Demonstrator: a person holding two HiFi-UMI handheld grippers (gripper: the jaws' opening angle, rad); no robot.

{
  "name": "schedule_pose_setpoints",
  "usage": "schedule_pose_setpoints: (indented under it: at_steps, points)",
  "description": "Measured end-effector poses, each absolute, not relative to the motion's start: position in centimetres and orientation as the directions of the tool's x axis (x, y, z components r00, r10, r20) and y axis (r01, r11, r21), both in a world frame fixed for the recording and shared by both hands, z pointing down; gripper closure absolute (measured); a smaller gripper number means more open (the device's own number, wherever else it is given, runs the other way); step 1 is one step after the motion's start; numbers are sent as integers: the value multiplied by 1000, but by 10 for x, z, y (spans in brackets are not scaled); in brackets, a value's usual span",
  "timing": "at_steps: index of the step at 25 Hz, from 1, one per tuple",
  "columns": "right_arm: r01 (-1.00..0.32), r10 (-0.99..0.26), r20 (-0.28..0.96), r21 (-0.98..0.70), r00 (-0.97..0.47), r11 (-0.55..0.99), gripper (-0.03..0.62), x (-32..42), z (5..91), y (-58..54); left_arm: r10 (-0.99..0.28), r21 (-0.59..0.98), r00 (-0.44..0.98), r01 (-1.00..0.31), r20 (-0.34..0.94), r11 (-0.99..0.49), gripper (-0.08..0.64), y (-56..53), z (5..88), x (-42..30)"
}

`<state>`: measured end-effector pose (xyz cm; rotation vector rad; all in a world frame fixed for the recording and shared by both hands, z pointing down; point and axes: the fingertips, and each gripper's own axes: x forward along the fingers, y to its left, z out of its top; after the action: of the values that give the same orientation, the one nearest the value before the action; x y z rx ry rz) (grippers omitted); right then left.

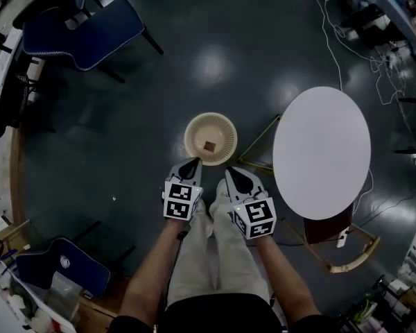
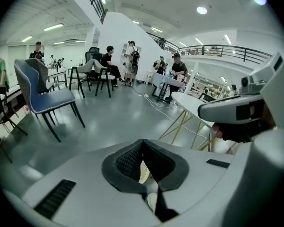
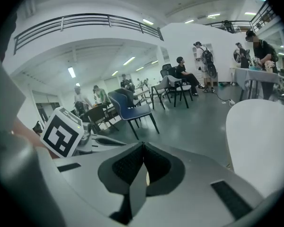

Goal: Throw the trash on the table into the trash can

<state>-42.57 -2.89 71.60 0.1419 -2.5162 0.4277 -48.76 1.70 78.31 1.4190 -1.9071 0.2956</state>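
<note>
A cream basket trash can [image 1: 210, 139] stands on the dark floor, with a small red-brown piece lying inside it. To its right is the round white table [image 1: 322, 151], whose top shows nothing on it. My left gripper [image 1: 191, 162] is shut and empty, its tip just over the can's near rim. My right gripper [image 1: 234, 173] is beside it, also shut with nothing between the pads. In the left gripper view the jaws [image 2: 143, 148] meet, and a sliver of the cream can [image 2: 143, 171] shows below them. The right gripper view shows its jaws [image 3: 143, 148] closed too.
A blue chair [image 1: 83, 37] stands at the far left and another [image 1: 62, 266] at the near left. A wooden chair [image 1: 340, 241] sits under the table's near side. White cables [image 1: 333, 40] run across the floor. Several people stand far off [image 2: 132, 60].
</note>
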Motion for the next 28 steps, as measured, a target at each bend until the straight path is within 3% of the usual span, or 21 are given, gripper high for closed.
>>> schedule_pose_setpoints:
  at_steps: [9,28]
  points:
    - [-176,-30,501,-247,-865,953,574,-428,628,-14,-807,247,-178,-896,564,370,545,43,681,-476]
    - [-132,-92,318,-108,-943,985,574,-415,427,50,-939,136,-168,-967,299,216,545,95,454,-451]
